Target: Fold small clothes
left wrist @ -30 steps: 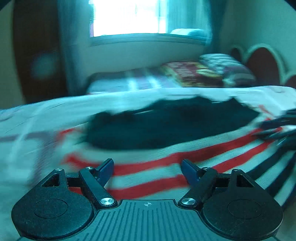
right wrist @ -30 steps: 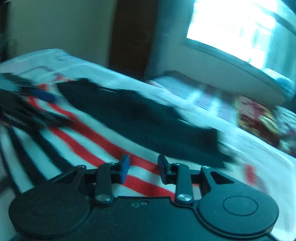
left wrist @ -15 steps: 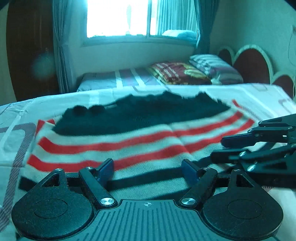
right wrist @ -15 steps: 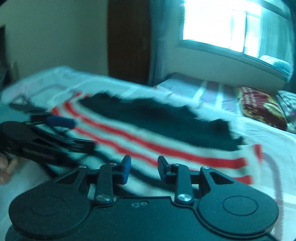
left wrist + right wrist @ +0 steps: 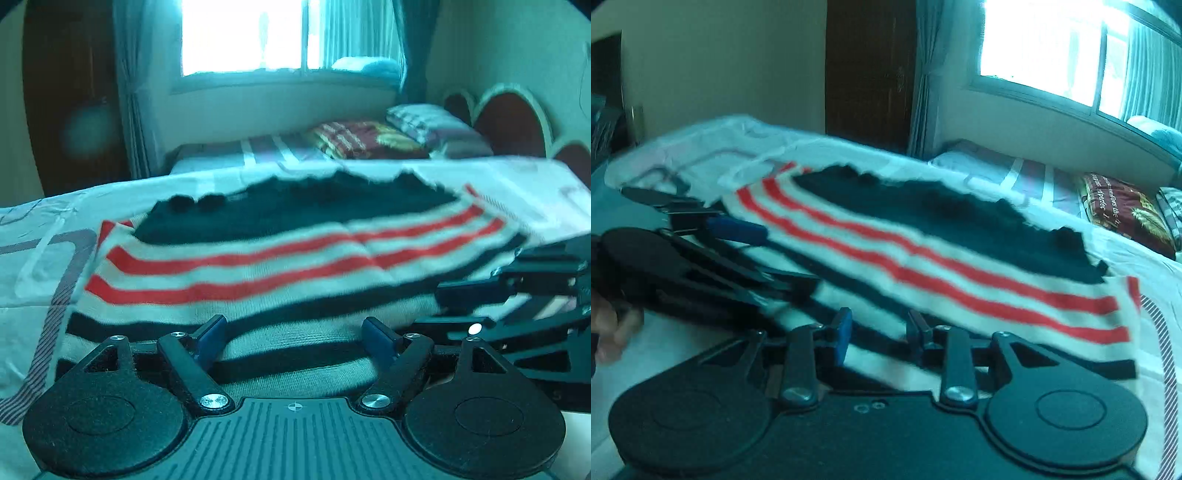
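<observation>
A small knit garment [image 5: 280, 258] with red, white and black stripes and a dark upper part lies spread flat on the bed sheet [image 5: 37, 236]; it also shows in the right wrist view [image 5: 923, 251]. My left gripper [image 5: 295, 334] is open and empty, its fingers just above the garment's near hem. My right gripper [image 5: 879, 328] is open and empty over the hem too. Each gripper shows in the other's view, the right one [image 5: 517, 299] at the right edge, the left one [image 5: 713, 240] at the left.
The sheet covers a bed [image 5: 1152, 266] that ends on the right. A second bed [image 5: 266, 147] with a red blanket [image 5: 362, 138] and pillows [image 5: 432, 122] stands behind, under a bright window [image 5: 251, 33]. A dark wooden door [image 5: 868, 70] is at the back.
Both grippers have pulled back toward the garment's near hem and steadied. More of the black-striped lower part now shows. The garment lies flatter than a second ago.
</observation>
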Demonstrator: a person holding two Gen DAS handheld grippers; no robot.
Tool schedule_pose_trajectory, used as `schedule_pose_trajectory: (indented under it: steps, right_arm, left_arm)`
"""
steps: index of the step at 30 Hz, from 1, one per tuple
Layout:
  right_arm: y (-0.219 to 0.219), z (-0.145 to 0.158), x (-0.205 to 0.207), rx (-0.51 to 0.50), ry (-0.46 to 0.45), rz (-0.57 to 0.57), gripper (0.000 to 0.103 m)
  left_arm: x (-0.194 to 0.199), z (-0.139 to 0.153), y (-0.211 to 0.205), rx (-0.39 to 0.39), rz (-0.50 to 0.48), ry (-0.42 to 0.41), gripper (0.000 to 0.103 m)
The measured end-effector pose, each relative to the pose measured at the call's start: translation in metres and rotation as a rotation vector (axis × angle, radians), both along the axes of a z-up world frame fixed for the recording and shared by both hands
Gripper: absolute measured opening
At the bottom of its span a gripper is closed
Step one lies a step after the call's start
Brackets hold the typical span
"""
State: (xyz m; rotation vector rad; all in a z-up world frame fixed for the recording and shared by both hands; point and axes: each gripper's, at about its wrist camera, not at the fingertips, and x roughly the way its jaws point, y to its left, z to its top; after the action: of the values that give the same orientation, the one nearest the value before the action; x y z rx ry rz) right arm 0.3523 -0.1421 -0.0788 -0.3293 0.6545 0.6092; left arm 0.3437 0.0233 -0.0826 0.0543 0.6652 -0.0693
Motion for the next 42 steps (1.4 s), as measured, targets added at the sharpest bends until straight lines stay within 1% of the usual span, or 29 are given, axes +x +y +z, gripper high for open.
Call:
schedule_pose_trajectory:
  steps: [2, 4, 6, 8, 9, 11, 12, 14, 16, 19, 22, 24, 26, 27, 29, 30, 31, 33, 35, 36, 37, 39, 41, 42]
  right_arm:
    - [-0.005, 0.0, -0.006, -0.035, -0.016, -0.008, 0.031]
    - [-0.019, 0.0, -0.006, -0.069, -0.029, -0.044, 0.031]
    - [-0.042, 0.003, -0.005, -0.09, -0.024, -0.104, 0.03]
    - [-0.068, 0.002, -0.008, -0.126, -0.021, -0.192, 0.03]
    - [-0.083, 0.0, -0.008, -0.127, -0.005, -0.239, 0.031]
    - [-0.111, -0.005, -0.013, -0.039, 0.044, -0.3, 0.031]
    - [-0.116, -0.006, -0.015, -0.02, 0.055, -0.307, 0.031]
    - [-0.114, -0.002, -0.019, -0.029, 0.025, -0.311, 0.03]
    - [-0.117, 0.008, -0.019, 0.025, -0.013, -0.348, 0.033]
    - [-0.128, 0.009, -0.009, 0.06, -0.004, -0.408, 0.034]
    - [-0.137, 0.005, 0.001, 0.086, 0.029, -0.417, 0.041]
    - [-0.138, 0.002, 0.006, 0.075, 0.037, -0.416, 0.04]
    - [-0.144, 0.001, 0.008, 0.085, 0.057, -0.409, 0.04]
    - [-0.146, 0.0, 0.009, 0.096, 0.073, -0.407, 0.038]
    - [-0.147, 0.0, 0.006, 0.088, 0.08, -0.398, 0.032]
    - [-0.147, 0.001, 0.005, 0.078, 0.073, -0.392, 0.015]
    - [-0.148, 0.002, 0.004, 0.076, 0.068, -0.391, 0.008]
    - [-0.159, 0.006, 0.003, 0.127, 0.096, -0.401, 0.007]
    - [-0.166, 0.006, -0.002, 0.133, 0.115, -0.416, 0.007]
    - [-0.168, 0.003, -0.004, 0.138, 0.128, -0.421, 0.007]
    - [-0.166, -0.001, -0.006, 0.129, 0.131, -0.423, 0.007]
    - [-0.162, 0.0, -0.009, 0.114, 0.115, -0.432, 0.007]
    - [-0.158, 0.0, -0.009, 0.094, 0.107, -0.434, 0.007]
    - [-0.155, 0.004, -0.011, 0.073, 0.086, -0.434, 0.01]
  left_arm:
    - [-0.007, 0.0, 0.002, 0.037, -0.008, -0.016, 0.08]
    - [-0.017, 0.003, 0.016, 0.056, 0.017, -0.033, 0.08]
    - [-0.026, 0.002, 0.04, 0.065, 0.061, -0.03, 0.08]
    - [-0.035, -0.001, 0.064, 0.062, 0.099, -0.023, 0.08]
    - [-0.037, -0.002, 0.071, 0.068, 0.111, -0.015, 0.079]
    - [-0.043, -0.004, 0.08, 0.068, 0.114, -0.012, 0.079]
    - [-0.044, -0.004, 0.081, 0.072, 0.115, -0.01, 0.079]
    - [-0.045, 0.001, 0.081, 0.072, 0.126, -0.008, 0.079]
    - [-0.05, 0.01, 0.083, 0.061, 0.153, -0.046, 0.08]
    - [-0.053, 0.012, 0.092, 0.046, 0.201, -0.063, 0.08]
    - [-0.048, 0.004, 0.106, 0.016, 0.238, -0.015, 0.08]
    - [-0.043, -0.004, 0.111, 0.0, 0.242, 0.029, 0.08]
    - [-0.042, -0.007, 0.115, -0.033, 0.246, 0.034, 0.08]
    - [-0.042, -0.008, 0.115, -0.036, 0.244, 0.036, 0.08]
    - [-0.041, -0.01, 0.116, -0.04, 0.241, 0.039, 0.08]
    - [-0.04, -0.01, 0.116, -0.04, 0.239, 0.04, 0.08]
    - [-0.039, -0.01, 0.116, -0.037, 0.237, 0.04, 0.08]
    - [-0.038, -0.01, 0.116, -0.031, 0.232, 0.041, 0.08]
    - [-0.037, -0.011, 0.116, -0.019, 0.219, 0.039, 0.08]
    - [-0.036, -0.01, 0.117, -0.017, 0.218, 0.038, 0.083]
    - [-0.035, -0.011, 0.118, -0.011, 0.224, 0.039, 0.087]
    - [-0.035, -0.009, 0.121, -0.002, 0.233, 0.038, 0.087]
    - [-0.039, -0.001, 0.121, 0.031, 0.25, 0.01, 0.087]
    - [-0.043, 0.005, 0.118, 0.051, 0.241, -0.019, 0.087]
